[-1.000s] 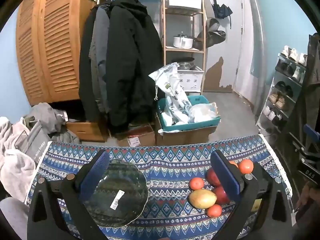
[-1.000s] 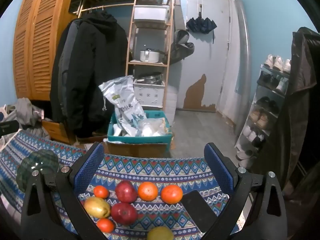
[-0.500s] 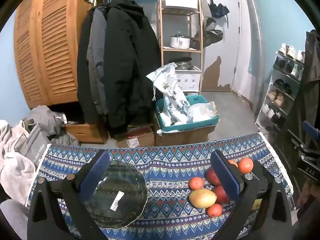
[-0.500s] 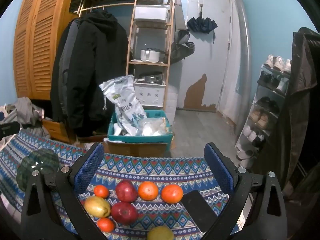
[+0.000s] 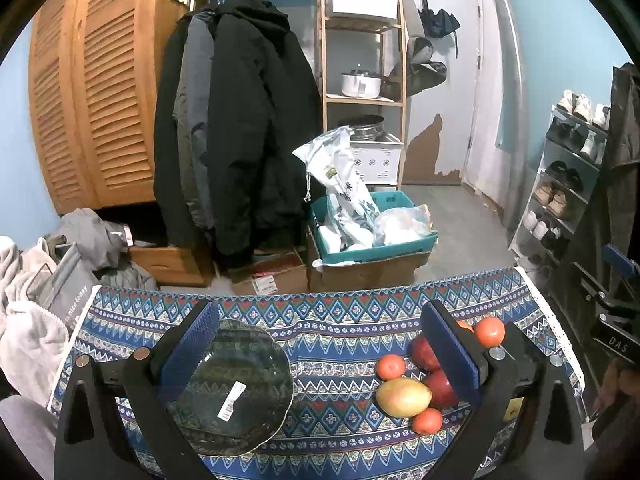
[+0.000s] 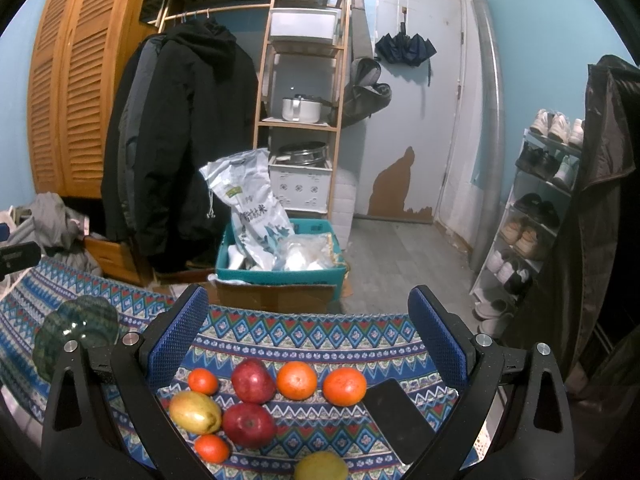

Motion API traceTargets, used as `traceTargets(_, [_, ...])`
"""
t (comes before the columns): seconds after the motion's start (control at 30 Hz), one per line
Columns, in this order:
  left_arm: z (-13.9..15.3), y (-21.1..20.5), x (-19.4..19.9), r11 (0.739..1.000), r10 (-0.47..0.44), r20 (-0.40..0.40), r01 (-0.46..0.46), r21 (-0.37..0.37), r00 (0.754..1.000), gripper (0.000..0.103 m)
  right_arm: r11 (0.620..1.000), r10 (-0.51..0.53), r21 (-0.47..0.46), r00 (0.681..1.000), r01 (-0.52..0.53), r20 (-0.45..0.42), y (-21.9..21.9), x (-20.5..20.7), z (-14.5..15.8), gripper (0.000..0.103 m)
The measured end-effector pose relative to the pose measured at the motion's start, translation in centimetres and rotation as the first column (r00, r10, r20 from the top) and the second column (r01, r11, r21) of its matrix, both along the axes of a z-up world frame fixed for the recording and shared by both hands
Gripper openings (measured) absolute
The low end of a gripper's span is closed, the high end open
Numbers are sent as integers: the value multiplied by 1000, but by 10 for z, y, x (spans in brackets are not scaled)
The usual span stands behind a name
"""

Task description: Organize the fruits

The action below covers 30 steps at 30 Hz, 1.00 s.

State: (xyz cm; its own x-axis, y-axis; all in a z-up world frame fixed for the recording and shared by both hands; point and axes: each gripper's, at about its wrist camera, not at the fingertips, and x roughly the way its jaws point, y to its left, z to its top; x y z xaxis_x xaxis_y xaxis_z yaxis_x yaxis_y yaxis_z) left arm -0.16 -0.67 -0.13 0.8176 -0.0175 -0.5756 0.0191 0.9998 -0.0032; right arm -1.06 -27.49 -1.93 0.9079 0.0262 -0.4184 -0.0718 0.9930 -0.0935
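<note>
A dark green glass plate [image 5: 234, 388] with a barcode sticker lies on the patterned cloth, under my left gripper's left finger; it also shows in the right wrist view [image 6: 76, 330]. A cluster of fruit lies to the right: a yellow mango [image 6: 195, 411], two red apples [image 6: 253, 380] [image 6: 249, 425], two oranges [image 6: 297, 380] [image 6: 344, 386], small tangerines [image 6: 203, 381] [image 6: 212, 448] and a yellow lemon [image 6: 320, 467]. My left gripper [image 5: 320, 344] is open and empty above the cloth. My right gripper [image 6: 308, 334] is open and empty above the fruit.
A black phone [image 6: 396, 418] lies right of the oranges. The table's far edge [image 5: 304, 296] drops to a floor with a teal crate of bags [image 5: 372, 236], cardboard boxes, hanging coats and a shoe rack [image 5: 568, 188].
Almost nothing has moved; the left wrist view has shifted very slightly, and both grippers stay open over the cloth.
</note>
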Motion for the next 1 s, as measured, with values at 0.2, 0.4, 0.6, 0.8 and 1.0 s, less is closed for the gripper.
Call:
traceTargets(0.2, [0,0,1,1000,-2,-2,2,-3,1000,102,1000,1,-1,1000,-1,-1,0,0,-1,98])
traceTargets(0.4, [-2,2,0,1000,-1,-4,1,-12,1000,102,1000,0,0,1000,0,-2,1,0,-1,98])
traceTargets(0.6, [-2,2,0,1000,-2,-5,2,-14,1000,102,1000,1,-1,1000,-1,-3,1,0,0,98])
traceTargets(0.8, [-4,2,0,1000,-2,-7,2,-15,1000,102,1000,1,-2,1000,-1,-4,1,1,1,98])
traceTargets(1.0, [-6,1,-1,1000,-5,-12,5,-14,1000,102,1000,0,-2,1000,0,-4,1,1,0,98])
